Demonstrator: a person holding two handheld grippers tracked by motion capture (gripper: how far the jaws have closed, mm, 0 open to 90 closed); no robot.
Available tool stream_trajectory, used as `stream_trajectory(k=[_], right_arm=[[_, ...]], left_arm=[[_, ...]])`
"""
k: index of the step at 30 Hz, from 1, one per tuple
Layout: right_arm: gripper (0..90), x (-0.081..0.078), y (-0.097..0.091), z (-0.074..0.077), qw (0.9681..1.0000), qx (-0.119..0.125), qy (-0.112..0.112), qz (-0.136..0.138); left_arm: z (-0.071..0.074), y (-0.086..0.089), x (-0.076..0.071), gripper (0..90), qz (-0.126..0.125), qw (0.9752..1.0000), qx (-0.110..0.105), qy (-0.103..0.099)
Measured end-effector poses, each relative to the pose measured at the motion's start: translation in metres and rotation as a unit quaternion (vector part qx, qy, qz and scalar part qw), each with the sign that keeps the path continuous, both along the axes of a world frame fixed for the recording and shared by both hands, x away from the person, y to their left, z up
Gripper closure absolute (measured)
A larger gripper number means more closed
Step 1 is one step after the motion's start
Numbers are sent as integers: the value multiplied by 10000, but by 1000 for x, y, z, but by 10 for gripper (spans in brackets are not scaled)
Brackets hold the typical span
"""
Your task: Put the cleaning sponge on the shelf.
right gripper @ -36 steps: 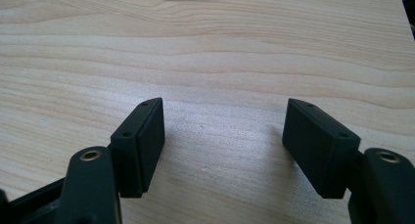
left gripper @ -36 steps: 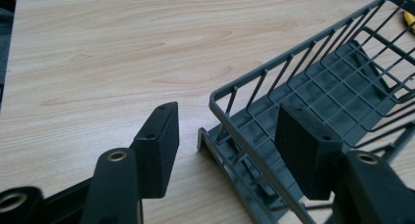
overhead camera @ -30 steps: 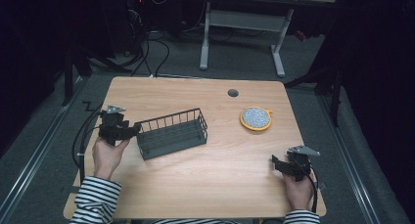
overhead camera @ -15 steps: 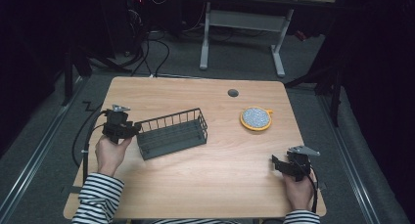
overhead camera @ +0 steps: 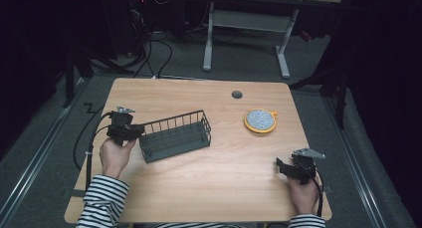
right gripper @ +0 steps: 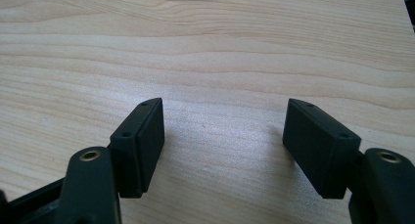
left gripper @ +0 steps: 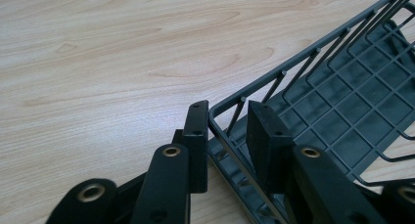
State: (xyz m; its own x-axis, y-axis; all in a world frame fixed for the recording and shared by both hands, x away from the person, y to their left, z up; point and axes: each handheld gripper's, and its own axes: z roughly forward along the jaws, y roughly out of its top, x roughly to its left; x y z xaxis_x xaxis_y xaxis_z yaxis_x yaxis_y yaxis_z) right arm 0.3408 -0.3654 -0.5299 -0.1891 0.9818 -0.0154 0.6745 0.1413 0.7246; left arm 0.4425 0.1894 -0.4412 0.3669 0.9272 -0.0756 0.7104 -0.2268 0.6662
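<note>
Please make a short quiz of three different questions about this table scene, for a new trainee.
1. True or false: the left gripper has its jaws on either side of the wire basket rim.
2. Which thing lies nearest the right gripper? A) basket B) round orange-rimmed dish C) table grommet
3. Fill in: the right gripper's jaws are ____, with bare table between them.

Key: 1 true; 2 B; 3 open.

Not much going on: the left gripper (overhead camera: 135,132) has crept a bit toward the lower right in the high view, and its jaws now straddle the left end wall of the wire basket (overhead camera: 175,136).
</note>
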Motion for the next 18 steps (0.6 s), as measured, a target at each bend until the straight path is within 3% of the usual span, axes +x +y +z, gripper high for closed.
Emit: stream_trajectory(k=[11, 18], right_arm=[[321, 0, 0, 0, 10000, -1, -3, 11], [321, 0, 0, 0, 10000, -11, -9, 28]], left_arm=[[-1, -8, 1, 725, -89, 9998, -153, -25], [-2, -27, 3, 725, -238, 9995, -224, -20]])
